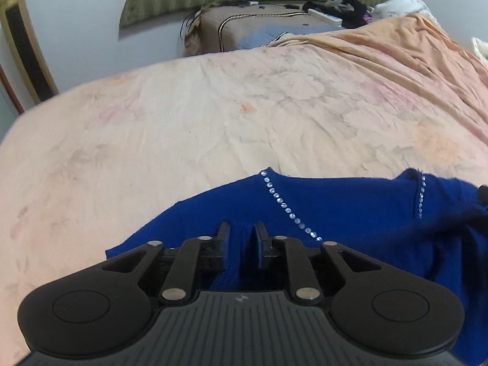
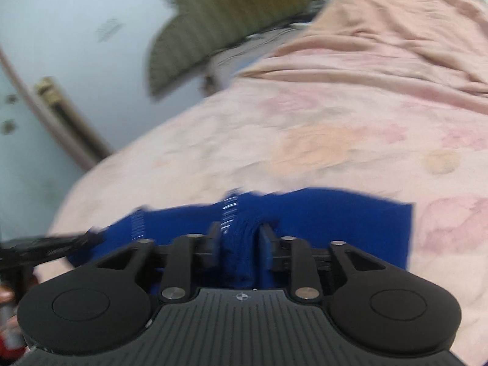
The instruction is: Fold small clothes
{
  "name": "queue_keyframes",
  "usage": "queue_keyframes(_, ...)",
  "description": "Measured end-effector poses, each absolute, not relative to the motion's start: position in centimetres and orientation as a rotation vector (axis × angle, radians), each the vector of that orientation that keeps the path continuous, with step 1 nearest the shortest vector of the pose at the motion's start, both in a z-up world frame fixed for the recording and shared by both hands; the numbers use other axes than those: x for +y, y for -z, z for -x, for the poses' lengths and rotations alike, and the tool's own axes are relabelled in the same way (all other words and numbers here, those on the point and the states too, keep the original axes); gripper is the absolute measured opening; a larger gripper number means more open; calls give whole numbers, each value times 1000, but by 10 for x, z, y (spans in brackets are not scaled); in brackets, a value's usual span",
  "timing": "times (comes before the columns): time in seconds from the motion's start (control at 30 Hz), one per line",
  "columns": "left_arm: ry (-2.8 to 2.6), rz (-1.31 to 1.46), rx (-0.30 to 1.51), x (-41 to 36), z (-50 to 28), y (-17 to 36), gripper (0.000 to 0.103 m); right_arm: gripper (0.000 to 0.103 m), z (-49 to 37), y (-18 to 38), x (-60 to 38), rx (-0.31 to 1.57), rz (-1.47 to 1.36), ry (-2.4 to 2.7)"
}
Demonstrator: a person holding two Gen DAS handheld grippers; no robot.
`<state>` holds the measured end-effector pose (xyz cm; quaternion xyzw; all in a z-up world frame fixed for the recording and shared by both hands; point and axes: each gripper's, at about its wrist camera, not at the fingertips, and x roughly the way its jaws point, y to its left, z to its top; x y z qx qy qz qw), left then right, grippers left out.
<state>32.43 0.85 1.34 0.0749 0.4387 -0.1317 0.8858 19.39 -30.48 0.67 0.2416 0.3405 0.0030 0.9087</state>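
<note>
On the bed, in the left wrist view, a blue garment (image 1: 350,213) lies spread over the pale peach bedsheet (image 1: 213,116), near the camera's edge of the mattress. Two lines of small rhinestones (image 1: 286,207) run across its fabric. The left gripper (image 1: 242,238) sits low over the garment with its jaws slightly apart; a ridge of blue cloth rises between the pads, but whether they press on it I cannot tell. A brown box (image 1: 244,27) stands past the far end of the bed.

In the right wrist view, blurred, the same blue garment (image 2: 335,219) lies on the bedsheet (image 2: 305,128). The right gripper (image 2: 241,238) stands partly open, a bunched fold of cloth standing up between its pads, the gap wider than the fold on one side.
</note>
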Motion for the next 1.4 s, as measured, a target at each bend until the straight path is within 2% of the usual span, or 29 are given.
queue_keyframes(0.07, 248, -133, 867, 22, -322, -21, 46, 43, -187, -9, -313, 642, -491, 86)
queue_keyframes(0.1, 227, -127, 837, 29, -321, -25, 69, 47, -178, -14, -316, 591, -484, 139)
queue_keyframes(0.13, 202, -120, 802, 36, -320, -31, 81, 55, -170, -18, -320, 540, -480, 189)
queue_keyframes(0.27, 126, -101, 750, 58, -317, -45, 81, 56, -147, -29, -311, 454, -425, 169)
queue_keyframes(0.33, 127, -99, 738, 63, -310, -47, 81, 72, -150, -27, -293, 508, -383, 19)
queue_keyframes(0.37, 135, -115, 735, 63, -305, -46, 81, 75, -157, -22, -283, 570, -361, -79)
queue_keyframes(0.47, 142, -244, 726, 53, -289, -34, 81, 75, -180, 1, -262, 700, -338, -188)
queue_keyframes(0.57, 119, -402, 712, 42, -279, -15, 81, 74, -203, 23, -282, 725, -395, -62)
queue_keyframes(0.63, 104, -455, 707, 48, -271, -8, 81, 61, -203, 28, -312, 707, -469, 116)
queue_keyframes(0.67, 109, -454, 711, 53, -267, -6, 81, 61, -197, 26, -324, 674, -507, 152)
queue_keyframes(0.73, 128, -414, 738, 68, -261, -3, 81, 78, -177, 13, -331, 595, -472, 219)
queue_keyframes(0.83, 177, -326, 766, 89, -245, -2, 81, 89, -143, -8, -326, 494, -309, 261)
queue_keyframes(0.97, 261, -247, 778, 106, -215, -1, 81, 90, -101, -13, -338, 505, -323, 202)
queue_keyframes(1.1, 341, -206, 779, 112, -191, 0, 80, 78, -62, 2, -341, 588, -389, 169)
queue_keyframes(1.17, 352, -200, 771, 112, -186, 0, 79, 66, -50, 11, -334, 633, -422, 132)
queue_keyframes(1.23, 345, -203, 772, 111, -185, -1, 60, 55, -42, 18, -321, 670, -435, 94)
queue_keyframes(1.27, 345, -196, 781, 111, -187, 0, 55, 50, -41, 21, -314, 681, -436, 77)
queue_keyframes(1.33, 358, -169, 808, 111, -193, 3, 31, 32, -40, 25, -303, 697, -431, 62)
queue_keyframes(1.37, 348, -160, 831, 110, -198, 5, 23, 25, -40, 26, -300, 705, -428, 61)
queue_keyframes(1.4, 333, -157, 858, 109, -202, 9, 10, 5, -42, 28, -297, 712, -424, 65)
